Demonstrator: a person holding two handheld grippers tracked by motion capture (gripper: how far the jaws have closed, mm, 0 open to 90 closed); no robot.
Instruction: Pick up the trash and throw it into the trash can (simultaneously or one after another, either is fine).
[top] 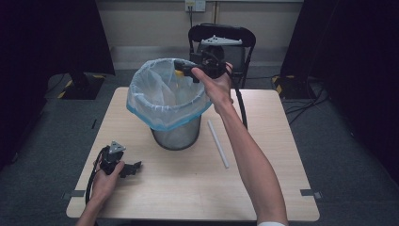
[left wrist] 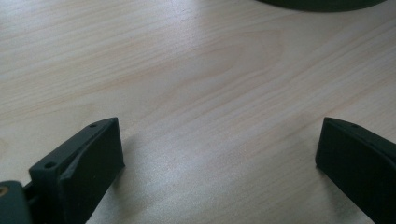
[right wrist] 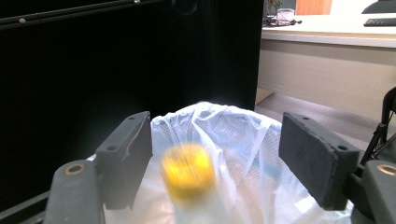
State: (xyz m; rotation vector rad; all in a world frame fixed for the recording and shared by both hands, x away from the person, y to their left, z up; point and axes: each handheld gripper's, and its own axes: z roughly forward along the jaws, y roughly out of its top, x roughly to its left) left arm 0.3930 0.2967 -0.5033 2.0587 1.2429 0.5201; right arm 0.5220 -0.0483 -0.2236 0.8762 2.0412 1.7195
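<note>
A mesh waste bin (top: 176, 136) lined with a pale blue bag (top: 155, 96) stands mid-table. My right gripper (top: 184, 70) hangs over its far rim, jaws spread wide. Between them, touching neither, is a blurred yellow-capped clear object (right wrist: 188, 175), a yellow spot (top: 179, 73) in the high view, just above the bag's mouth (right wrist: 243, 140). The right gripper (right wrist: 217, 140) is open. My left gripper (top: 134, 168) rests on the table (top: 188, 188) at the front left, open (left wrist: 219, 149), with bare wood between its jaws.
A white tube (top: 218, 143) lies on the table right of the bin. A black chair (top: 221, 35) stands behind the table's far edge. Dark curtains flank the room. The bin's base (left wrist: 322, 3) edges the left gripper view's top.
</note>
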